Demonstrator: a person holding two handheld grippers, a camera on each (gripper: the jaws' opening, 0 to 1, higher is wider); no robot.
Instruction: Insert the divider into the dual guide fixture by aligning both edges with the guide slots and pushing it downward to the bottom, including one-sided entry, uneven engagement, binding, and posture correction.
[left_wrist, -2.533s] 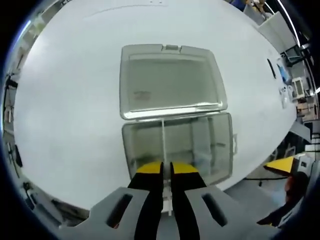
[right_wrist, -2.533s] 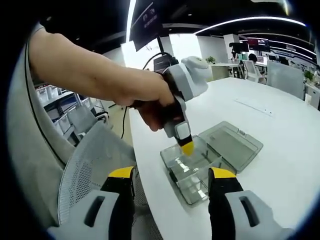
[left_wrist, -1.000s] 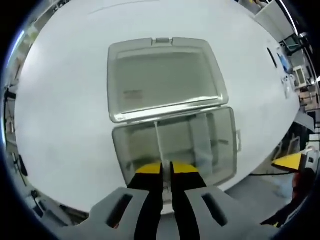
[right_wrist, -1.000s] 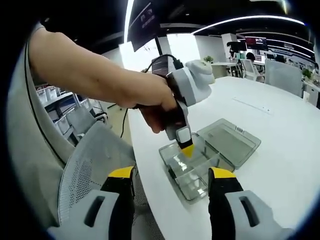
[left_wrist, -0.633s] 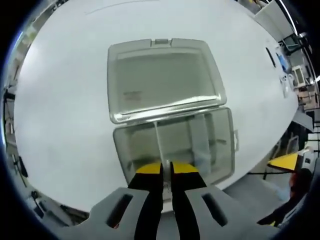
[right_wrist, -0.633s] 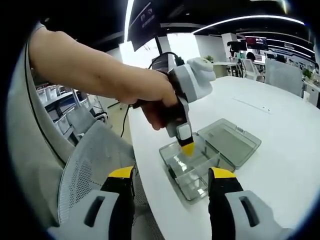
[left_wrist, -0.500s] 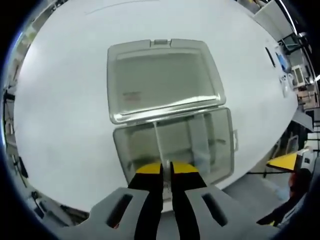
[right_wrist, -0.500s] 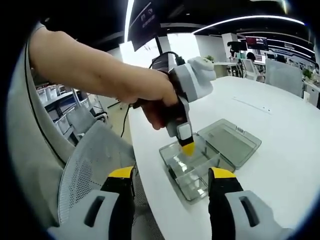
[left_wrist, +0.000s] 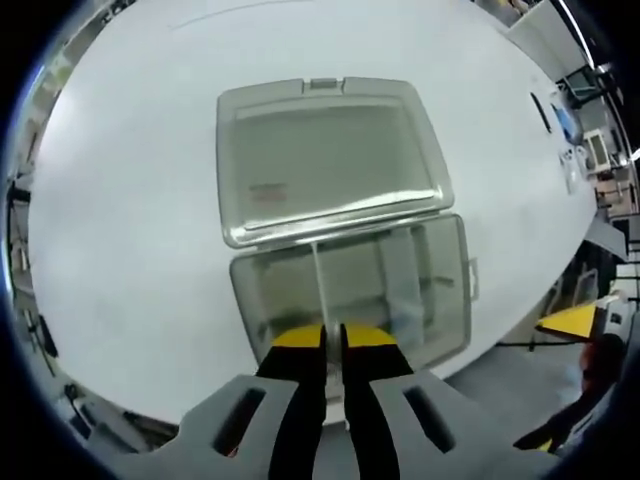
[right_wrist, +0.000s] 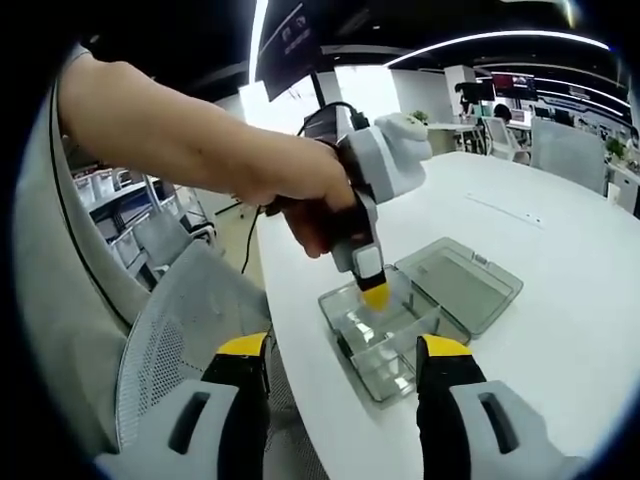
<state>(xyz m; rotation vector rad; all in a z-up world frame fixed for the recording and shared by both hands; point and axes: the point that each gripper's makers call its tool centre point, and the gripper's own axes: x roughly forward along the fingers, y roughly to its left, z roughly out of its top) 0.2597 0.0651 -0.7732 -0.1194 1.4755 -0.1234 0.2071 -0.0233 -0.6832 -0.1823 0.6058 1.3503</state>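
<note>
Left gripper view looked down along the left hand-held gripper (left_wrist: 333, 345), whose black jaws with yellow tips were closed to a thin gap on the near end of a thin, pale translucent divider (left_wrist: 320, 290). The divider ran away from the jaws across the clear plastic compartment box (left_wrist: 440, 290), standing upright in the box's left half and reaching the far wall near the hinge. To its right, other fixed partitions split the box into smaller cells. Beyond the box, its clear hinged lid (left_wrist: 330, 155) lay flat and open on the white tabletop (left_wrist: 130, 200), with a small latch tab at its far edge. At the lower right, past the tabletop edge, a yellow-tipped jaw of the right hand-held gripper (left_wrist: 575, 320) showed.

Right gripper view had the right hand-held gripper (right_wrist: 343, 352) nearest, its two yellow-tipped jaws spread wide apart with nothing between them. Past them sat a grey mesh office chair (right_wrist: 190, 330) beside the white tabletop (right_wrist: 560, 280). Farther on, a person's hand (right_wrist: 310, 205) gripped the left hand-held gripper (right_wrist: 375, 294), pointed down into the near part of the clear compartment box (right_wrist: 385, 335), its yellow tips just above the partitions. The open lid (right_wrist: 465, 285) lay behind, and an office with desks and ceiling lights stretched beyond.
</note>
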